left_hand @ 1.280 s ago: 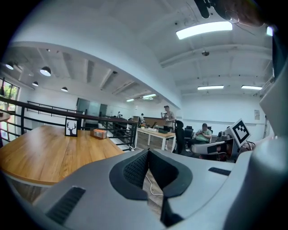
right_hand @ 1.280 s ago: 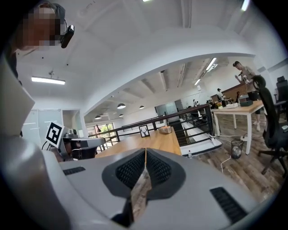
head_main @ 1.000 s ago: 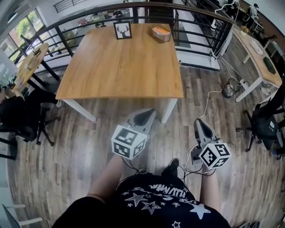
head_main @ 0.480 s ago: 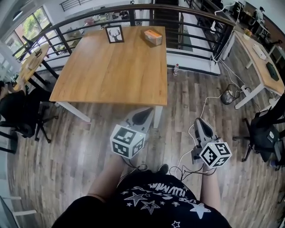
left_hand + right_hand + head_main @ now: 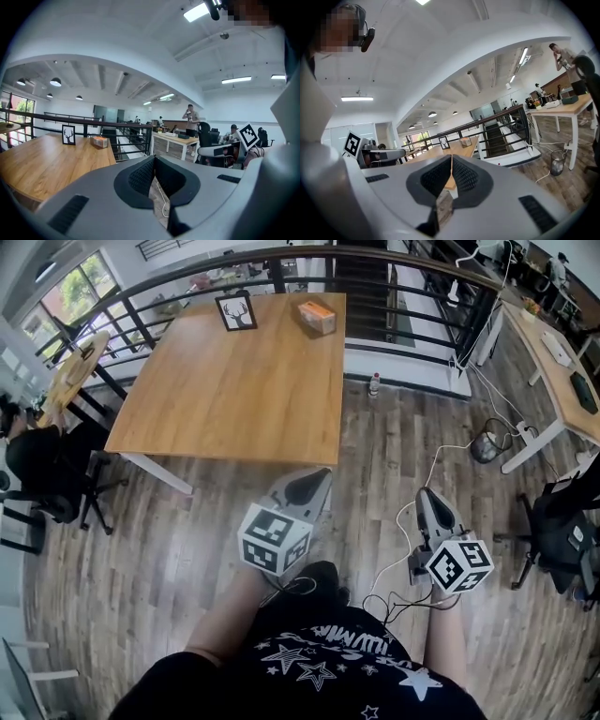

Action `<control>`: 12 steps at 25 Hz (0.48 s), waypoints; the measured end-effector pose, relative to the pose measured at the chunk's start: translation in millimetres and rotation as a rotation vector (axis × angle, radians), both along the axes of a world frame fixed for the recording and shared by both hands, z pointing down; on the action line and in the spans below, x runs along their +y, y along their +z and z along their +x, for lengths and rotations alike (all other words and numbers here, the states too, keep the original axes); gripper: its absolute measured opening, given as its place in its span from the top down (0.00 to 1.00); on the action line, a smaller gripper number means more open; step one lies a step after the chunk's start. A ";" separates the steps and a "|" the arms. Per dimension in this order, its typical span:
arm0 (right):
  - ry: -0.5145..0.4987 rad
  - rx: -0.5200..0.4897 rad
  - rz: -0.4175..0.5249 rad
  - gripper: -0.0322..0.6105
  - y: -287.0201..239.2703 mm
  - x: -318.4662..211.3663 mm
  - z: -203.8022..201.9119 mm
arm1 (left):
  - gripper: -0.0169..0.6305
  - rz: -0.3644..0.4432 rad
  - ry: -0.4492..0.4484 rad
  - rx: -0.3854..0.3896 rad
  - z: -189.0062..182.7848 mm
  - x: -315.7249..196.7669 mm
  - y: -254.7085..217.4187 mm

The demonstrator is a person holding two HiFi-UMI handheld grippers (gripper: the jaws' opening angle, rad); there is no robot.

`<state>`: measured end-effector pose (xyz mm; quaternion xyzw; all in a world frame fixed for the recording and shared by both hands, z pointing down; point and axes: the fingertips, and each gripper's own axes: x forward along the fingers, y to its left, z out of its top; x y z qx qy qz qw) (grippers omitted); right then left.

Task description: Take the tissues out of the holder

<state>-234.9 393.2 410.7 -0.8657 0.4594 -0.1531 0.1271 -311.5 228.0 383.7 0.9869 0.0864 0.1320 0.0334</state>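
The tissue holder (image 5: 314, 317), a small wooden box with an orange top, stands near the far edge of the wooden table (image 5: 234, 399). It also shows small and far off in the left gripper view as the tissue holder (image 5: 99, 141) and in the right gripper view as the tissue holder (image 5: 465, 141). My left gripper (image 5: 305, 487) hovers over the floor just short of the table's near right corner, shut and empty. My right gripper (image 5: 429, 499) hangs further right above the floorboards, shut with nothing in it. In their own views the left gripper (image 5: 154, 157) and right gripper (image 5: 451, 156) show pads meeting.
A framed deer picture (image 5: 236, 312) stands left of the holder. A black railing (image 5: 403, 296) runs behind the table. Black office chairs (image 5: 47, 479) sit at the left, another desk (image 5: 562, 371) at the right. A white cable (image 5: 412, 512), a bottle (image 5: 374, 383) and a bin (image 5: 485, 446) are on the floor.
The view has shifted toward the table, whose near edge now lies closer to my left gripper. Both grippers stay shut and keep their places in the head view.
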 end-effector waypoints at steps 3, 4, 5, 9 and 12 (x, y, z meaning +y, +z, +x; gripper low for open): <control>-0.013 -0.010 0.001 0.92 5.8 -9.0 11.4 | 0.95 0.003 -0.012 -0.004 10.7 -3.6 3.6; -0.019 -0.011 -0.004 0.92 7.7 -12.4 14.9 | 0.95 0.003 -0.015 -0.007 16.0 -6.0 5.6; -0.025 -0.007 -0.014 0.92 9.3 -15.5 19.4 | 0.95 0.003 -0.017 -0.010 23.1 -8.9 7.9; -0.027 0.017 -0.055 0.92 14.2 -25.4 53.3 | 0.95 -0.015 -0.015 -0.010 63.3 -20.7 17.6; -0.018 0.014 -0.054 0.92 15.2 -32.5 92.3 | 0.95 -0.021 -0.009 -0.014 103.2 -30.6 24.3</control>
